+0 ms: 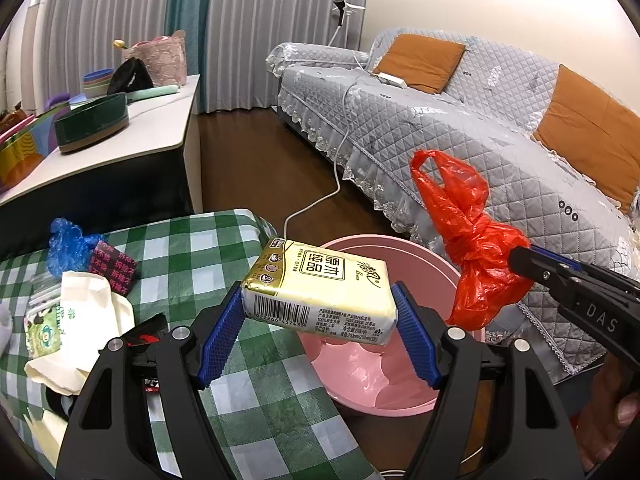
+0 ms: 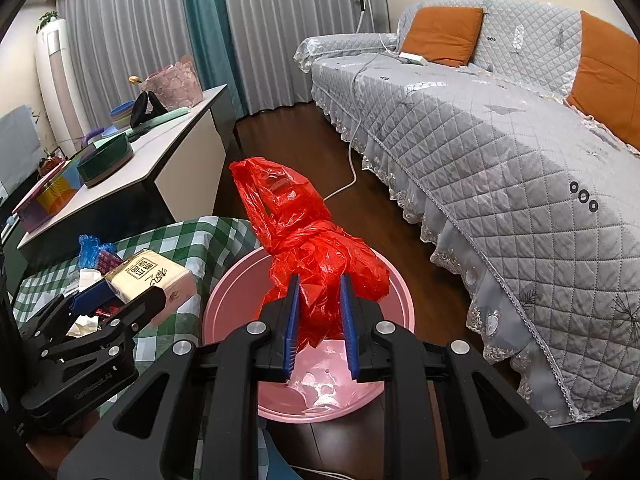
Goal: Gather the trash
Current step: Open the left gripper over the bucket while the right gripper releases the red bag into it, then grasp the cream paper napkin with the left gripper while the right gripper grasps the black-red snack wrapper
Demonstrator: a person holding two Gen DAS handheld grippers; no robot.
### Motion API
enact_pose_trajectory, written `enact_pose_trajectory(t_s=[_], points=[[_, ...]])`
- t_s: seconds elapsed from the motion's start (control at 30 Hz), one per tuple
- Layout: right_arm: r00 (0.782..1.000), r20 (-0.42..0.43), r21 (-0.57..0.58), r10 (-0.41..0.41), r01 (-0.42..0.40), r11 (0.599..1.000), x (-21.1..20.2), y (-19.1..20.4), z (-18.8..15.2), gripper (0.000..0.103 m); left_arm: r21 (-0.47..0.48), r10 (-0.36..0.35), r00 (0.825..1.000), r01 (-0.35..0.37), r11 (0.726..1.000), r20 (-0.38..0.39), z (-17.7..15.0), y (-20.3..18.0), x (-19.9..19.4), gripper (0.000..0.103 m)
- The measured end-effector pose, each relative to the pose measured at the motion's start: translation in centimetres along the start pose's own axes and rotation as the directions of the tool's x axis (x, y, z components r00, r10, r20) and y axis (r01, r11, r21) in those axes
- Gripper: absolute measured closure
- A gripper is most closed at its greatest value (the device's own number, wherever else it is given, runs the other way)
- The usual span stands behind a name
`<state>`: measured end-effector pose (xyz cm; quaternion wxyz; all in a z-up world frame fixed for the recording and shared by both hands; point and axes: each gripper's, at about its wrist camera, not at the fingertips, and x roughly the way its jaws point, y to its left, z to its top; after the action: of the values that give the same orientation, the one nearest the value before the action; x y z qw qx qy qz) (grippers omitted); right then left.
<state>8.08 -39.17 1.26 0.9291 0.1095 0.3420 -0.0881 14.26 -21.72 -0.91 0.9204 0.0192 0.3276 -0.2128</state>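
A living room is being viewed: grey curtains at the far wall, a quilted grey sofa (image 2: 500, 152) on the right, a white side table (image 1: 132, 136) on the far left. In the near left a low table under a green checked cloth (image 1: 224, 248) is standing, with a pink bin (image 2: 308, 384) on the dark floor just to its right.

The left gripper (image 1: 318, 318) is being held at the table's right edge; its blue pads are clamped on the short ends of a yellow tissue pack (image 1: 320, 294), which is being carried partly over the bin's rim and is not yet released. The right gripper (image 2: 320, 320) is being held above the bin's mouth with a crumpled red plastic bag (image 2: 316, 256) between its narrow-set jaws; the pads appear to be pressing the bag, though the bag is bulging out in front and its handles are standing up.

Progress, as judged: the bin is appearing nearly empty, only its glossy liner being seen, so no item is counted as collected yet. Two items are being brought to the drop point. Still lying on the cloth: a blue plastic bag (image 1: 70, 246), a dark wrapper with pink print (image 1: 114, 268), a white paper bag with green print (image 1: 80, 320) and further scraps at the near left. The task is being judged as in its early part.
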Motion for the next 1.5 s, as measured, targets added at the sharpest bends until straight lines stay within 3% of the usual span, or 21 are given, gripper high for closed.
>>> enact_pose_trajectory(t_s=[0.03,0.1,0.17,0.63,1.1,1.3,1.5], points=[[1.000,0.000,0.001,-0.004,0.004,1.000,0.0,0.0,0.0,0.078,0.003,-0.005,1.000,0.005,1.000,-0.003,0.1,-0.1,0.1,0.032],[1.000,-0.003,0.003,-0.012,0.012,1.000,0.1,-0.1,-0.1,0.059,0.015,-0.016,1.000,0.016,1.000,-0.010,0.4,-0.3,0.3,0.028],[1.000,0.003,0.006,-0.026,0.026,1.000,0.1,-0.3,-0.1,0.051,0.017,-0.013,1.000,0.013,1.000,0.001,0.6,-0.3,0.1,0.021],[0.999,0.033,0.019,-0.002,0.001,1.000,-1.0,0.8,0.7,0.051,-0.034,0.017,1.000,-0.016,0.999,0.026,0.3,1.4,-3.2,0.025],[0.990,0.098,-0.039,0.103,-0.100,0.994,-3.6,7.0,1.0,0.052,-0.091,0.134,0.986,-0.124,0.988,0.103,-0.5,8.0,-13.2,0.028],[0.985,0.099,-0.074,0.142,-0.135,0.988,-3.9,9.6,0.6,0.053,-0.183,0.228,0.967,-0.205,0.961,0.113,-2.6,13.0,-16.6,0.031],[0.985,0.073,-0.120,0.156,-0.146,0.982,-3.1,11.9,-0.4,0.054,-0.280,0.295,0.954,-0.269,0.921,0.055,-6.8,16.2,-16.1,0.033]])
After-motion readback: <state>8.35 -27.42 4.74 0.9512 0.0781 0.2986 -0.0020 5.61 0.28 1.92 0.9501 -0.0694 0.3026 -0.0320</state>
